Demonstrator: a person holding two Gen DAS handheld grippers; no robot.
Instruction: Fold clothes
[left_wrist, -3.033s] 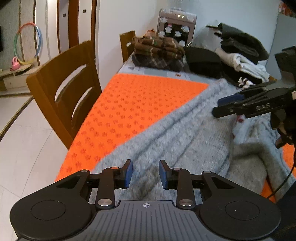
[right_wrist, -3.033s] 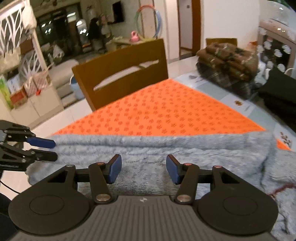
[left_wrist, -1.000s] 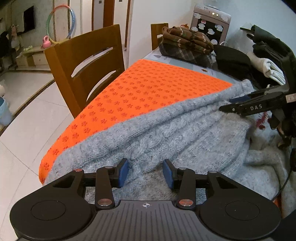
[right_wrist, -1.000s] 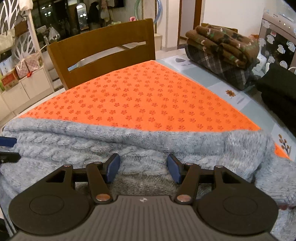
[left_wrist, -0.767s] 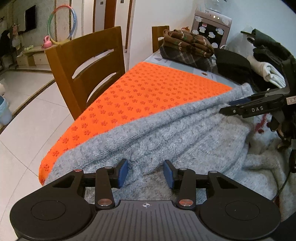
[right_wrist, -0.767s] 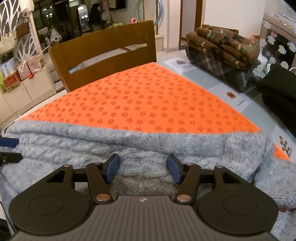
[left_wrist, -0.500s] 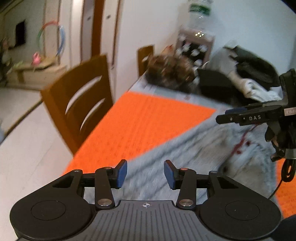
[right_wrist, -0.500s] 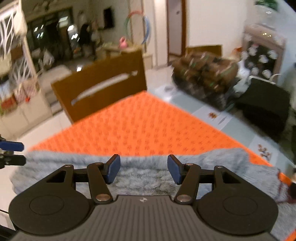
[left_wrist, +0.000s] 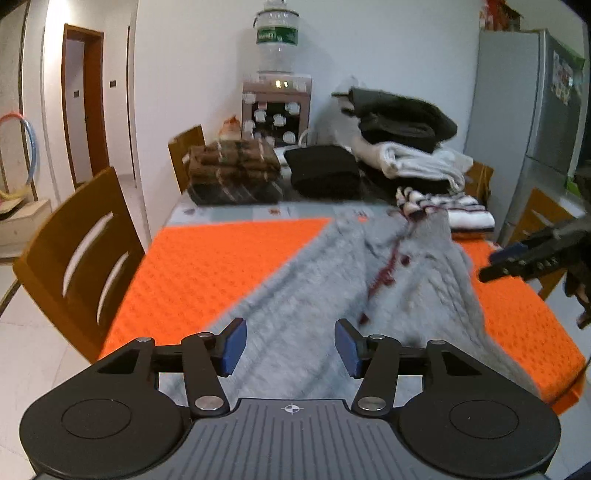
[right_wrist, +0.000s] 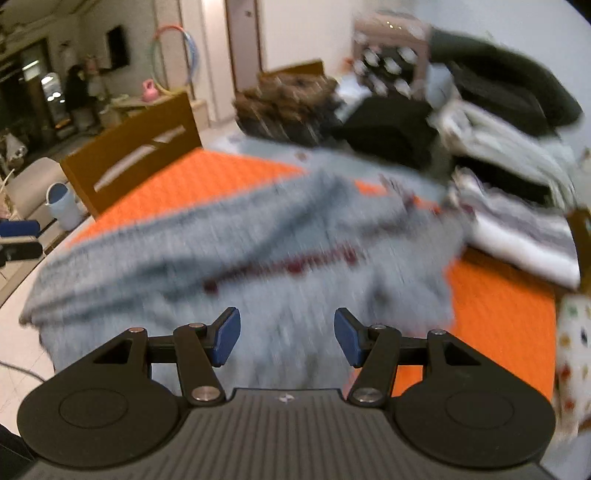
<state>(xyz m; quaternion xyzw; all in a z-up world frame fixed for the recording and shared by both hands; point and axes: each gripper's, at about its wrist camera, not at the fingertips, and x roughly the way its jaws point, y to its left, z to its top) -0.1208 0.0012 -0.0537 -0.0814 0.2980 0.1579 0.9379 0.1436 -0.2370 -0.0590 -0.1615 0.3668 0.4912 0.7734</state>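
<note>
Grey cable-knit sweater (left_wrist: 413, 280) lies rumpled, partly doubled, across orange mat (left_wrist: 221, 258) on desk; folding unfinished; left hand-held gripper (left_wrist: 290, 345) and right hand-held gripper (right_wrist: 286, 336) both gape wide, empty; folded piles (left_wrist: 232, 171) at far end.

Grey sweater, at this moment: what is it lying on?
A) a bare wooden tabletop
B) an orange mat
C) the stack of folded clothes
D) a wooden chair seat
B: the grey sweater is spread across the orange mat, with both tongs open above it.

Home dining room, wooden chair (left_wrist: 74, 258), fridge (left_wrist: 532, 122), water dispenser (left_wrist: 277, 92)
</note>
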